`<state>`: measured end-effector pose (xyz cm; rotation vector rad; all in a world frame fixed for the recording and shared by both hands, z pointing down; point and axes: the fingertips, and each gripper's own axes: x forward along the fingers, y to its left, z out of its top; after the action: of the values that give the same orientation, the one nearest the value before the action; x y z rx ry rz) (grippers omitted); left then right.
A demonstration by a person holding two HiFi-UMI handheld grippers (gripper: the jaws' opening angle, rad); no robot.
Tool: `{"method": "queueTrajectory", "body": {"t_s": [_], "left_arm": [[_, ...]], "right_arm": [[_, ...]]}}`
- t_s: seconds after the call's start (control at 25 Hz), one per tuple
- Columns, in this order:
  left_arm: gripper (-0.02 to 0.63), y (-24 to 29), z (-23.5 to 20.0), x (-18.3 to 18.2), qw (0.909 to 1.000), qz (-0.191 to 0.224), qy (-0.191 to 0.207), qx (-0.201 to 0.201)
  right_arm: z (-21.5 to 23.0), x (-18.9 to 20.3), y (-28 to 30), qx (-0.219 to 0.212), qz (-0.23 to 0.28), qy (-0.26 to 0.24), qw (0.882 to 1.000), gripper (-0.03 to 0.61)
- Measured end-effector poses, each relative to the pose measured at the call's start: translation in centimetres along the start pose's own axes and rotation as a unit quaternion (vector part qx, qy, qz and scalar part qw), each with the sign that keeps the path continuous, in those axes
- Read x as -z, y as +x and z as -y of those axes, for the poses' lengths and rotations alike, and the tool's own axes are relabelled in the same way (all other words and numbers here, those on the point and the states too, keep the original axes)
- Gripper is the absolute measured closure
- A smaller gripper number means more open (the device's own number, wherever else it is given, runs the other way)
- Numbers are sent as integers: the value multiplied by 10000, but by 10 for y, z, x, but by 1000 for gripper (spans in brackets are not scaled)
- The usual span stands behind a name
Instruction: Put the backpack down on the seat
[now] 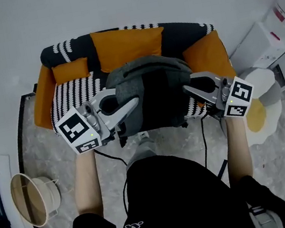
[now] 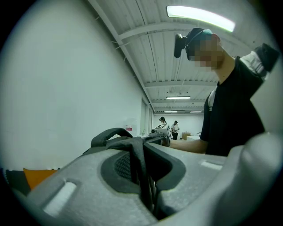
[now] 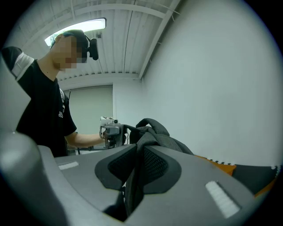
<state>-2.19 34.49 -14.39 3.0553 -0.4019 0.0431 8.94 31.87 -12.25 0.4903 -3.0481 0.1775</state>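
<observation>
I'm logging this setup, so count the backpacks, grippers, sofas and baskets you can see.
backpack: 1
grippers: 2 (left gripper, right gripper)
sofa: 1
basket: 1
total: 5

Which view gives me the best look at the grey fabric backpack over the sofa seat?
Head view: it shows most of the grey fabric backpack over the striped sofa seat. Both gripper views show only its pinched fabric and top handle.

Woven basket (image 1: 48, 194), egg-shaped rug (image 1: 257, 115), white shelving (image 1: 280, 33)
</observation>
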Motion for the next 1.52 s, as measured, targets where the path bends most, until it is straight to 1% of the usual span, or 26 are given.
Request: {"method": "queueTrajectory", "body": {"t_s": [0.16, 0.32, 0.48, 0.6, 0.76, 0.88, 1.0, 1.24, 1.4, 1.52], "left_arm": [[589, -4, -37, 9, 9998, -36, -196, 12], [589, -6, -78, 14, 9995, -73, -313, 65], [589, -4, -116, 16, 9992, -77, -361, 139], [589, -2, -145, 17, 9995, -54, -313, 83], [589, -2, -174, 16, 9993, 38, -360, 75], [589, 2, -190, 10, 9994, 62, -307, 131], [589, 3, -205, 3, 9996, 106, -221, 106], [589, 4, -214, -3, 9998, 143, -136, 88], [589, 5, -217, -2, 9997, 147, -210, 49], [589, 6, -219, 5, 9993, 130, -336, -49]], "right_arm": [[30, 7, 24, 50, -100, 190, 9998, 528], [61, 10, 47, 140, -145, 319, 9993, 528], [91, 10, 65, 236, -184, 383, 9988, 528], [114, 9, 79, 353, -227, 369, 9984, 528], [137, 6, 94, 477, -320, 374, 9976, 528], [152, -1, 98, 569, -346, 329, 9972, 528], [163, -9, 105, 650, -341, 246, 9970, 528], [172, -16, 109, 663, -364, 181, 9970, 528], [176, -14, 109, 613, -417, 239, 9970, 528], [177, -5, 112, 633, -414, 433, 9962, 528]]}}
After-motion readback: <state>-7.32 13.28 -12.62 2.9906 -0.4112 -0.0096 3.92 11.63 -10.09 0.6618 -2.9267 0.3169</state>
